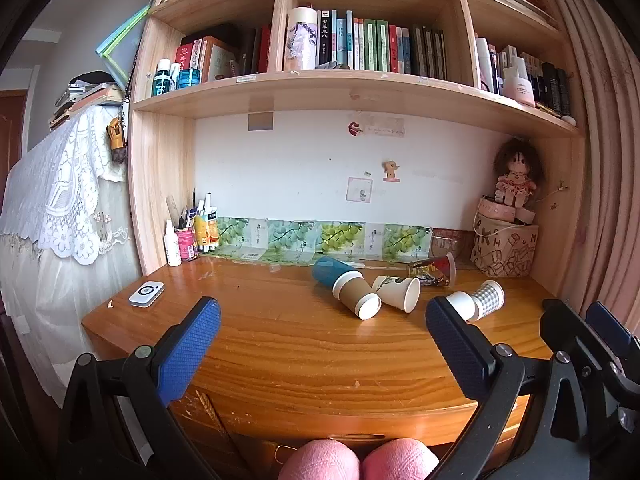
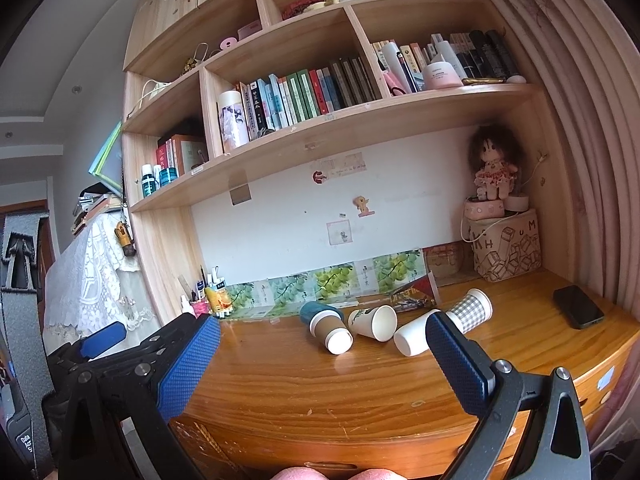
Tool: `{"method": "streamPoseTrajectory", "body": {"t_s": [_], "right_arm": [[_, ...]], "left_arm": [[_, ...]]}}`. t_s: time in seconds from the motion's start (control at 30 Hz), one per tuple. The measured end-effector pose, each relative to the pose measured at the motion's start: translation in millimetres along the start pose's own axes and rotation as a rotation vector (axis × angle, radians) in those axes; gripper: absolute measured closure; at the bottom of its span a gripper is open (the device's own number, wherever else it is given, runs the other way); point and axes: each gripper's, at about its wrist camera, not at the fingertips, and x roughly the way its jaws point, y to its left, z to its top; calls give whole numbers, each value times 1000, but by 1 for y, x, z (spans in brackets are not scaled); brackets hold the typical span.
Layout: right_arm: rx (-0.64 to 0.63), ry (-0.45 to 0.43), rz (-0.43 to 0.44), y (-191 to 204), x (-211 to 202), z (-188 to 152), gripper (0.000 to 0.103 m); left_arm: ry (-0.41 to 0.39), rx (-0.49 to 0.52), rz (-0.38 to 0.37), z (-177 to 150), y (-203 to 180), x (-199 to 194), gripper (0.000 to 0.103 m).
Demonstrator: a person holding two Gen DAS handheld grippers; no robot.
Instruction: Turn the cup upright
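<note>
Both grippers hang at the near edge of the desk (image 1: 304, 364), off the wood. Left gripper (image 1: 322, 344): blue pads (image 1: 188, 352) spread wide, released, nothing between them. Right gripper (image 2: 322, 354): pads (image 2: 188, 364) equally wide apart, released, nothing held; it also shows at the right edge of the left view. 2 pink rounded shapes (image 1: 354, 460) sit at the bottom centre of the left view; cannot tell what they are. Mid-desk, 4 cups lie on their sides in a loose row, none upright. Brown cup (image 1: 358, 294), white-rimmed, mouth toward the camera, lies nested in or against the blue cup (image 1: 330, 272) behind it. Just right of it, touching or nearly so, the leaf cup (image 1: 398, 292), mouth toward the camera. Further right, a white cup (image 2: 414, 334) lies mouth toward the camera with its base against or inside the check cup (image 2: 472, 308); the left view partly hides this pair behind the gripper's right finger. A white device (image 1: 146, 293) rests near the desk's left edge; a black phone (image 2: 578, 306) near the right edge. Behind the cups lies a red packet (image 1: 434, 270). At the back: pen pot (image 1: 186, 242) left, printed bag (image 1: 502, 254) right with a doll (image 1: 516, 176) above it. Overhead, a shelf of books (image 1: 376, 46).
</note>
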Motion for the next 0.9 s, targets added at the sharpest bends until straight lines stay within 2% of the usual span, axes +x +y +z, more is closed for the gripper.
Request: {"method": "streamPoseTrajectory", "body": {"t_s": [0.33, 0.67, 0.9], "right_arm": [[-23, 45, 12, 4, 13, -4, 0], [-12, 89, 13, 1, 33, -8, 0], [-29, 180, 13, -8, 69, -6, 0]], "left_arm": [[88, -31, 20, -6, 9, 17, 1], [154, -57, 76, -10, 30, 38, 1], [248, -59, 36, -14, 42, 68, 1]]}}
